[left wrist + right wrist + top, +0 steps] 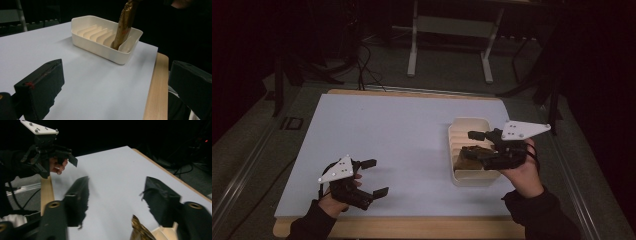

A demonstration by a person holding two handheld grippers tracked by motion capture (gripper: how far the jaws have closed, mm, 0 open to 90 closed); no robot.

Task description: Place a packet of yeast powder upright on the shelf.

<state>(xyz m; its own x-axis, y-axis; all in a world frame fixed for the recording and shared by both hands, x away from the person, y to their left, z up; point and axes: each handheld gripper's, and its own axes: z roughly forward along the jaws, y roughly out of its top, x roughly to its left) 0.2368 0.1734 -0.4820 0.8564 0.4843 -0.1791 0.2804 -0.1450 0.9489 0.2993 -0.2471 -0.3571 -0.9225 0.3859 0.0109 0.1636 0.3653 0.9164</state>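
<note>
1. Dark room; white table legs (413,47) far behind.
2. Pale blue tabletop (397,145), wood-edged.
3. Cream ribbed tray (463,125) far right, gold-brown wrapped bar (123,25) leaning inside.
4. Right gripper (472,142) above the tray, spread wide, gripping nothing.
5. Left gripper (374,176) near left, jaws wide, empty.

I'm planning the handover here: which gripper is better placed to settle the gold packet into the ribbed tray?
Right. The right gripper hovers open over the ribbed tray, beside the gold packet; the left gripper sits far across the table.
</note>
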